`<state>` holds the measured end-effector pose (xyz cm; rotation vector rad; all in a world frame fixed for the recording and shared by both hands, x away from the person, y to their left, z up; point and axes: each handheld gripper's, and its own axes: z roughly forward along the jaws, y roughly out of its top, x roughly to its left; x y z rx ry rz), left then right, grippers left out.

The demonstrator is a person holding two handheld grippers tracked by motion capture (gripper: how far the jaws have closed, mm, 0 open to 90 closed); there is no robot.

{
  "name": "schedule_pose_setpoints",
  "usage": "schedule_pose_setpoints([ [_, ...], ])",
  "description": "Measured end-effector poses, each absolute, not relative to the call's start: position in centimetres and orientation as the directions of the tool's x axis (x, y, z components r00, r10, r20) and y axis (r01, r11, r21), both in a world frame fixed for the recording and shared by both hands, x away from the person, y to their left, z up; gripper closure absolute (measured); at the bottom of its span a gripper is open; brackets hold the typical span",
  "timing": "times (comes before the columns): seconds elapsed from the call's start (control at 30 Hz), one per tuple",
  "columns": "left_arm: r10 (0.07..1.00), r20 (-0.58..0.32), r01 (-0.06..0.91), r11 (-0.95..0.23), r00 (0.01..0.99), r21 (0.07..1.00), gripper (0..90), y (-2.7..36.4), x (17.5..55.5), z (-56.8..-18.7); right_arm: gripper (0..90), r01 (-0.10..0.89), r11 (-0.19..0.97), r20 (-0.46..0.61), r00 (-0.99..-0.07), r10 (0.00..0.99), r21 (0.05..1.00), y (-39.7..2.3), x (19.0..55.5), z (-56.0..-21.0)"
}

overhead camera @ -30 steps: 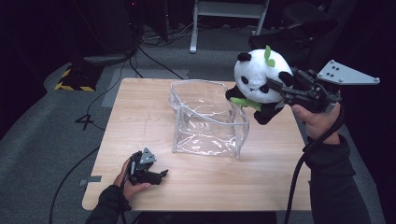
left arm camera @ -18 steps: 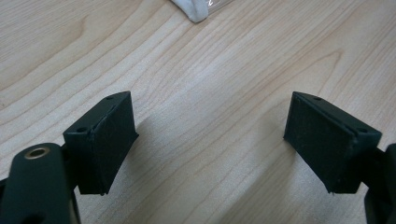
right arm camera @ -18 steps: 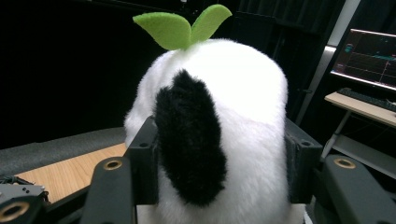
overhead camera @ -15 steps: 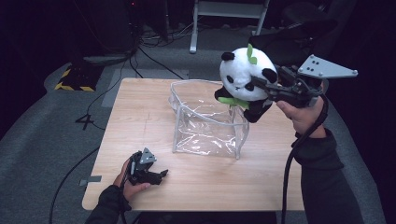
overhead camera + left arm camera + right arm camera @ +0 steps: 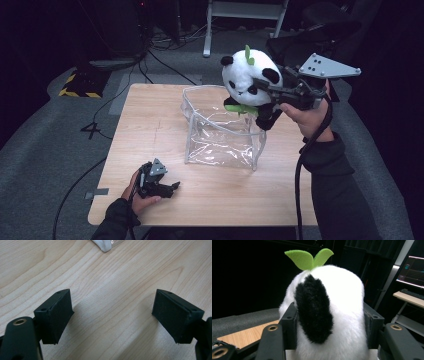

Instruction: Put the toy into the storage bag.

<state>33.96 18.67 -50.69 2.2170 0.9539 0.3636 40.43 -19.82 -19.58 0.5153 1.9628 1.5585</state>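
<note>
High view: right tongs [image 5: 260,92] pinch the plush panda [image 5: 247,77] above the clear bag [image 5: 220,132]; left tongs [image 5: 172,187] rest spread on the table [image 5: 150,115]. Step: carrying; next, lower it into the bag's mouth.

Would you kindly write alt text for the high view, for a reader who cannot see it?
The right gripper, shut on a plush panda, holds it in the air above an open clear plastic bag standing on a wooden table. The left gripper, jaws open, rests at the table's near edge.
</note>
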Motion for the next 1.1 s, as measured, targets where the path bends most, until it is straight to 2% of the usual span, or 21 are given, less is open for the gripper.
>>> schedule_pose_setpoints([
  [0.23,0.722,-0.013,0.530,-0.495,0.692,0.688,16.6,18.7,34.0,-50.7,44.9,-0.059,0.221,-0.184,-0.775,0.605,0.973,-19.2,40.3,-19.0],
  [0.8,0.723,-0.014,0.531,-0.495,0.691,0.688,16.6,18.7,34.0,-50.7,44.8,-0.034,0.234,-0.161,-0.819,0.550,0.972,-13.8,40.6,-21.0],
  [1.1,0.723,-0.013,0.531,-0.495,0.691,0.688,16.6,18.7,34.0,-50.7,44.1,0.006,0.241,-0.133,-0.820,0.557,0.970,-14.0,41.4,-23.1],
])
